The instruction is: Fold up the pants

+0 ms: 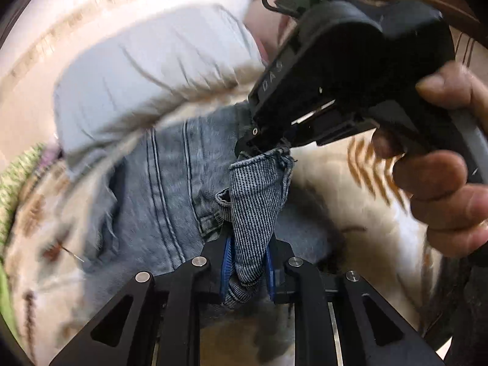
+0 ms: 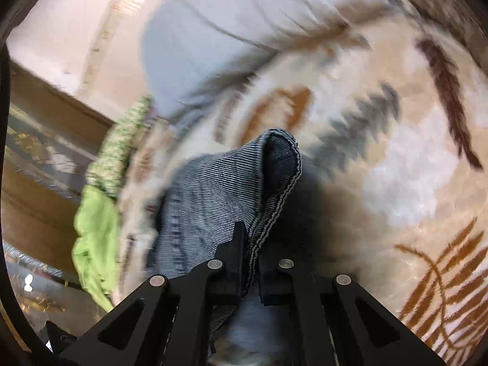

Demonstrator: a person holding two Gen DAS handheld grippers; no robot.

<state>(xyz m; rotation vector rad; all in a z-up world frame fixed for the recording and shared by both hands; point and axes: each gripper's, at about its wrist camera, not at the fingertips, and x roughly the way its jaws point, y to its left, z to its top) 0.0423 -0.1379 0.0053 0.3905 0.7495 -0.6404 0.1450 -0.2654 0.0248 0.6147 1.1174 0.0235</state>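
The pants [image 1: 164, 189], light blue denim, lie partly on a leaf-patterned bedspread [image 2: 396, 183], with one edge lifted clear of it. The lifted edge shows its striped inner face and is stretched between the two grippers.

Left gripper [image 1: 248, 270]: closed on a bunched fold of that edge, cloth pinched between the blue pads. Right gripper [image 1: 262, 149]: seen from the left wrist view, closed on the upper end of the same strip, held by the person's right hand [image 1: 442, 177]. The right wrist view confirms it [image 2: 253, 262]: fingers narrowed onto a hem with visible stitching.

Both views are motion-blurred; the fold appears to be under way.

Judgement on the step: the two grips sit close together on one edge, so the cloth between them should be kept taut and level while carried over, then laid edge to edge before either grip is released. Slack would let the denim sag and crease.

Surroundings: a pale blue pillow [image 1: 146, 70] lies beyond the pants; green cloth [image 2: 94, 235] sits at the bed's edge.
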